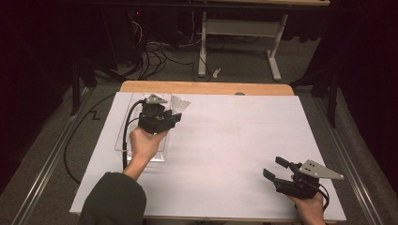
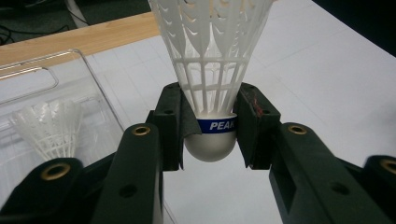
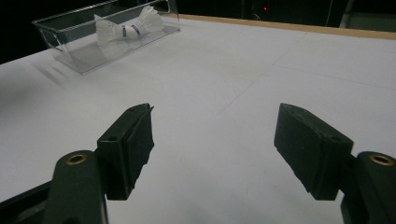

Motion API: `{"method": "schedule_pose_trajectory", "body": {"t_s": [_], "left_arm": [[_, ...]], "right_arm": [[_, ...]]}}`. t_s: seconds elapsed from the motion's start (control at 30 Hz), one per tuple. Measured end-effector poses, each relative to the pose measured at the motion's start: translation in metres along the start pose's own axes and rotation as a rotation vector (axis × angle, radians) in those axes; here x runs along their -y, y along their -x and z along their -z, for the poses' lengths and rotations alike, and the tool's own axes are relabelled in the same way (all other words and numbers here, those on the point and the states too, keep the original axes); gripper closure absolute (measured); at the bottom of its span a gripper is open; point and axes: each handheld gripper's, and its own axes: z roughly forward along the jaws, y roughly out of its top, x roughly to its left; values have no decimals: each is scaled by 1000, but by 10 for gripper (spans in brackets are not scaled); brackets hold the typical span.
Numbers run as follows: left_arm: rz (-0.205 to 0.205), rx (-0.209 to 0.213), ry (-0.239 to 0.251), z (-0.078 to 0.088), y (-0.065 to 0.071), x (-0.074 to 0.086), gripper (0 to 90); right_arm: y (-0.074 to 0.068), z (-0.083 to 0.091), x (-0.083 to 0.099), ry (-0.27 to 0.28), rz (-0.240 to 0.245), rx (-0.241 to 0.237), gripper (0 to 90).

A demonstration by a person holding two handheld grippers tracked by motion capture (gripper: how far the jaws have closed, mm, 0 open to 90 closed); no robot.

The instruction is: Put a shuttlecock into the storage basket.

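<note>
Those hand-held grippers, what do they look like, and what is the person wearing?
Both the left gripper and the right gripper are black, each with two blocky jaws and brass-coloured rivets. Each has a grey three-cornered plate on top and trails a black cable. The left arm wears a dark green sleeve.

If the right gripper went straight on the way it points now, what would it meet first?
Probably nothing soon: ahead of the open right gripper lies bare white table sheet. Far off, somewhat left of that line, stands the clear plastic bin with shuttlecocks; depth is unclear.
</note>
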Motion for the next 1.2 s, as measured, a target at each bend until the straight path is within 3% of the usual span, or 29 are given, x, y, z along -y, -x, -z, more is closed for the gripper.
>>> {"method": "schedule_pose_trajectory", "body": {"t_s": [1.2], "left_arm": [[80,-70,27,23,-34,18,655]], "right_arm": [[0,0,0,-2,0,2,285]]}}
